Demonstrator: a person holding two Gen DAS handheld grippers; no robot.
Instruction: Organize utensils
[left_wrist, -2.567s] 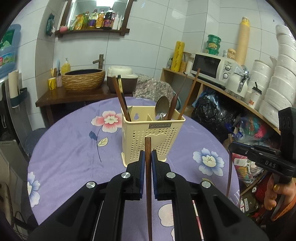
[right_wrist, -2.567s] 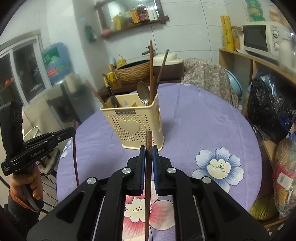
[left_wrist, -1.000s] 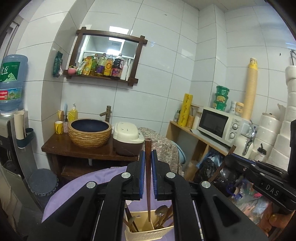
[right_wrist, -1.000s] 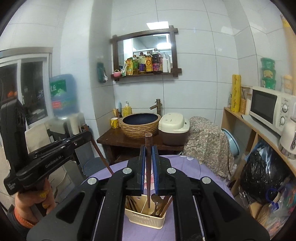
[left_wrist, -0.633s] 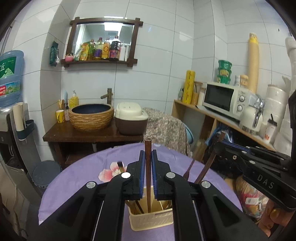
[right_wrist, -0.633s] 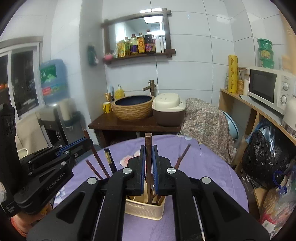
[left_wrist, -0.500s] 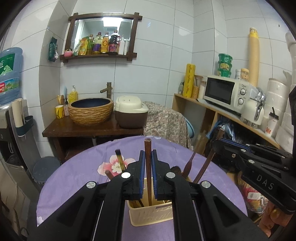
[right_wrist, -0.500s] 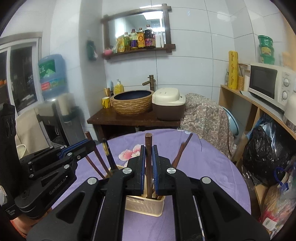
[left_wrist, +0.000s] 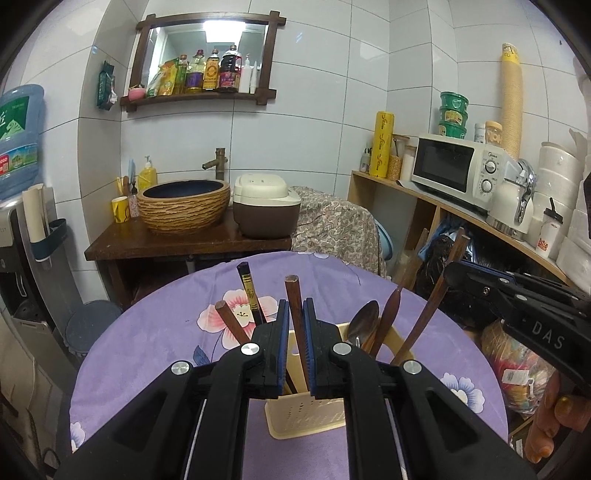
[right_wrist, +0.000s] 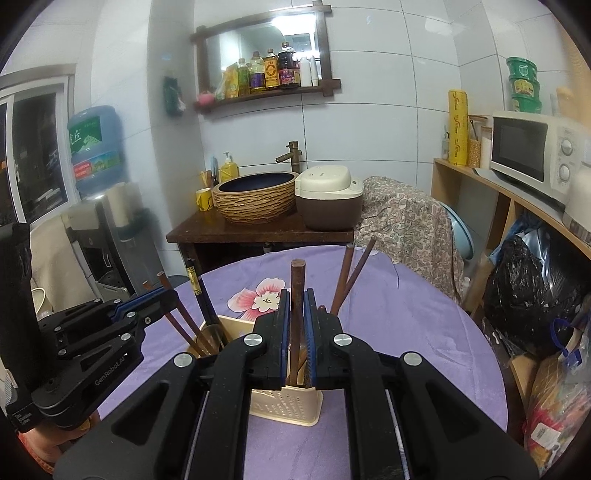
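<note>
A cream perforated utensil holder (left_wrist: 303, 415) stands on the round purple flowered table (left_wrist: 155, 354); it also shows in the right wrist view (right_wrist: 288, 404). My left gripper (left_wrist: 295, 347) is shut on a brown wooden chopstick (left_wrist: 295, 306) whose lower end reaches into the holder. My right gripper (right_wrist: 296, 343) is shut on another brown chopstick (right_wrist: 297, 295), also lowered into the holder. A metal spoon (left_wrist: 364, 325), a black chopstick (left_wrist: 249, 291) and more brown sticks stand in the holder.
The right gripper's body (left_wrist: 517, 306) is at the right of the left wrist view, the left gripper's body (right_wrist: 85, 339) at the left of the right wrist view. Behind the table are a dark wooden stand (left_wrist: 177, 240) with a basin and rice cooker, and shelves with a microwave (left_wrist: 458, 170).
Both grippers have come down from above the holder. The two held chopsticks now dip into it. The jaws on both look slightly wider than before.
</note>
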